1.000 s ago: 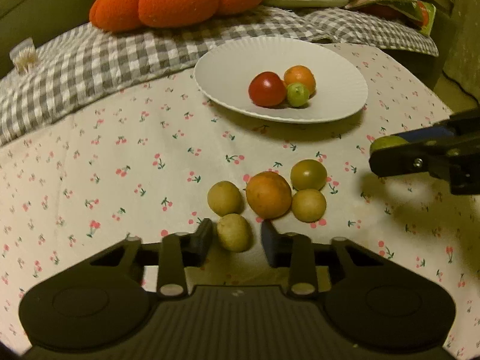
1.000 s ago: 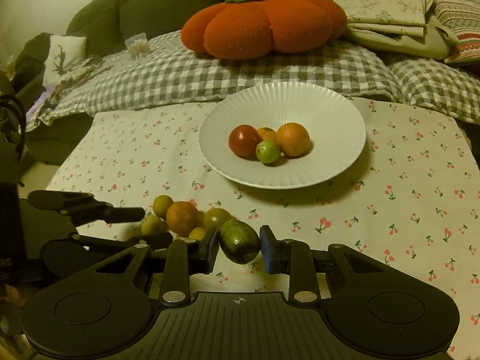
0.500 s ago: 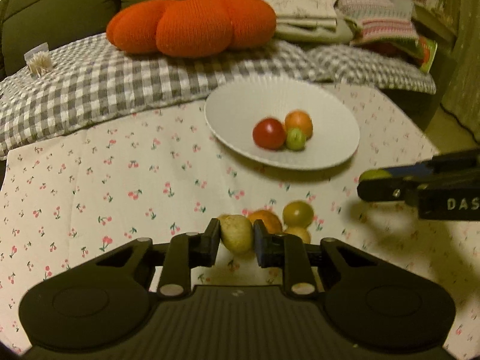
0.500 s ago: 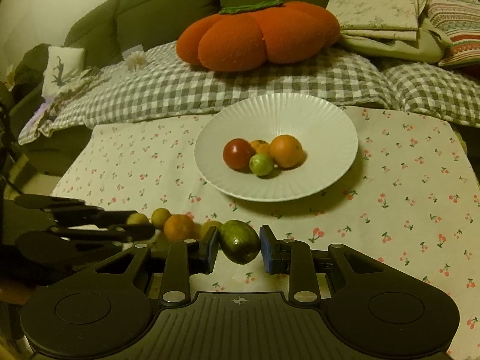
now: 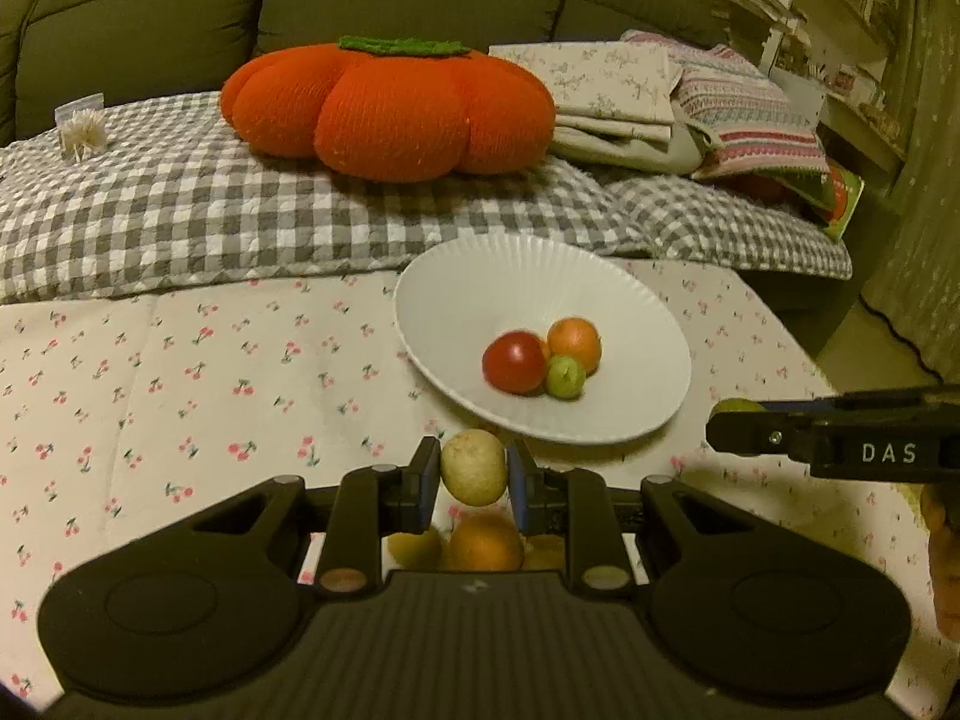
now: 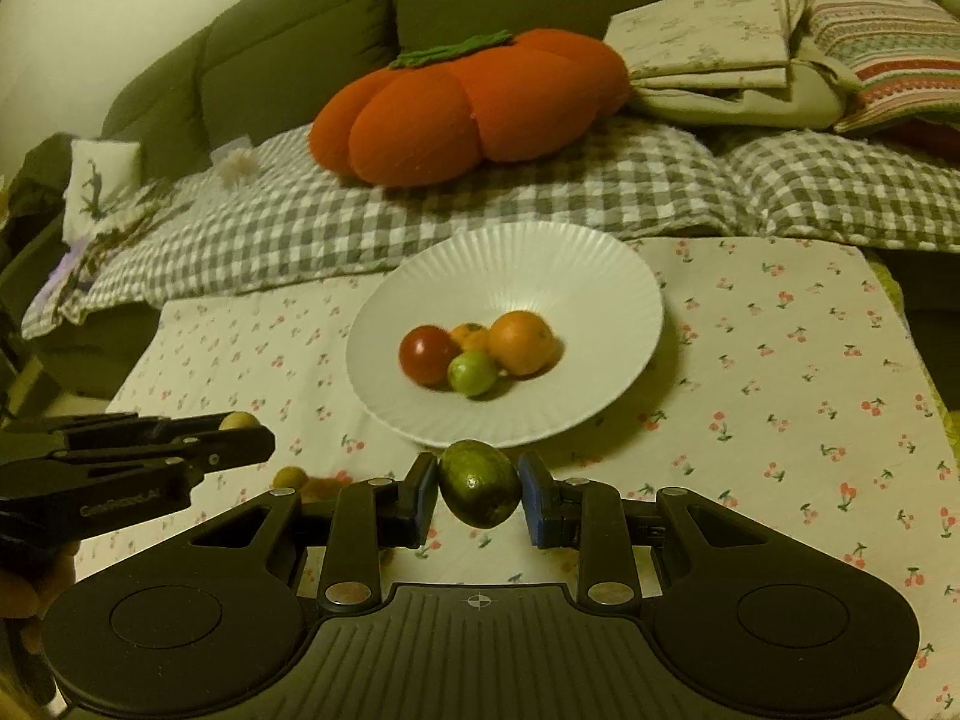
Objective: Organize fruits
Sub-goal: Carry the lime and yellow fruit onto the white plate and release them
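Left gripper (image 5: 473, 476) clamped on pale yellow fruit (image 5: 473, 474); right gripper (image 6: 478, 485) clamped on dark green fruit (image 6: 480, 483), long axis crosswise between pads; white plate (image 6: 576, 264) lies straight ahead beyond both; right gripper looks nearer.

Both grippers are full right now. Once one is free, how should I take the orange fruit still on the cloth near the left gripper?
Grip the orange fruit across its widest middle, coming from above. It is round, so no side is better by shape, but a yellowish fruit sits close on its left and another on its right, so the pads probably fit better on its near and far sides.
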`<state>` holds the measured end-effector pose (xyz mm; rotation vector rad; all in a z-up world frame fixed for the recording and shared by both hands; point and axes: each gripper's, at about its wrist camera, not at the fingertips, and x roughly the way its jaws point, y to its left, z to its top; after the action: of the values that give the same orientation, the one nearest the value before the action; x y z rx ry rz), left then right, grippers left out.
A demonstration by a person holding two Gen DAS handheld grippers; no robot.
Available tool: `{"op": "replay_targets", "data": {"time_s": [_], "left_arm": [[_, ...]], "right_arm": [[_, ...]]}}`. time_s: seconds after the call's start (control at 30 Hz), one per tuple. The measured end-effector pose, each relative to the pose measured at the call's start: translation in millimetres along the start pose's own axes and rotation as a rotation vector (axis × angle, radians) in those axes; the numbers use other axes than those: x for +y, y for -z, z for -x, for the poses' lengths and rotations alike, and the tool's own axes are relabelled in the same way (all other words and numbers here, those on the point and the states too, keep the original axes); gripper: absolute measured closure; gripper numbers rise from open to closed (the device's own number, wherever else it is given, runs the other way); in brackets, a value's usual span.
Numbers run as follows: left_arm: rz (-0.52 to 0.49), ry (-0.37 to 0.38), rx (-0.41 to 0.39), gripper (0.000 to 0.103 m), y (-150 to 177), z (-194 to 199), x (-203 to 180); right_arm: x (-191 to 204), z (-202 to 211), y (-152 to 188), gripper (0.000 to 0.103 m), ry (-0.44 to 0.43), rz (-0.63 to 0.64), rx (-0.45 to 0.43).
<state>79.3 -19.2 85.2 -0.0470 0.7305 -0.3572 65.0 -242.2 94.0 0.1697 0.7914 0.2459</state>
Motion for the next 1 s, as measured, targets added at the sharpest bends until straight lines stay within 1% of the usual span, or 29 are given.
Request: {"op": "replay_targets", "data": {"time_s": [0.1, 0.2, 0.37, 0.5, 0.6, 0.73, 0.87, 1.0], "left_arm": [[0.021, 0.008, -0.024, 0.081, -10, -6, 0], [0.064, 0.025, -0.043, 0.081, -21, -18, 4], [0.085, 0.028, -0.049, 0.081, -29, -42, 8], [0.126, 0.030, -0.042, 0.081, -33, -56, 19], [0.124, 0.027, -0.055, 0.081, -36, -63, 21], [0.115, 0.039, -0.062, 0.081, -39, -74, 18], [0.119, 0.046, -0.054, 0.081, -37, -84, 17], [0.116, 0.046, -0.052, 0.081, -34, -88, 16]], "right_arm": [[-7, 0, -4, 0.075, 0.010, -0.023, -0.012], [-16, -1, -9, 0.075, 0.019, -0.050, -0.028], [-29, -7, -18, 0.075, 0.055, -0.076, -0.060], [-32, -19, -26, 0.075, 0.096, -0.039, -0.092], [-28, -33, -29, 0.075, 0.103, 0.000, -0.104], [-25, -51, -28, 0.075, 0.118, 0.036, -0.092], [-21, -60, -24, 0.075, 0.148, 0.100, -0.093], [-19, -62, -23, 0.075, 0.132, 0.120, -0.099]]}}
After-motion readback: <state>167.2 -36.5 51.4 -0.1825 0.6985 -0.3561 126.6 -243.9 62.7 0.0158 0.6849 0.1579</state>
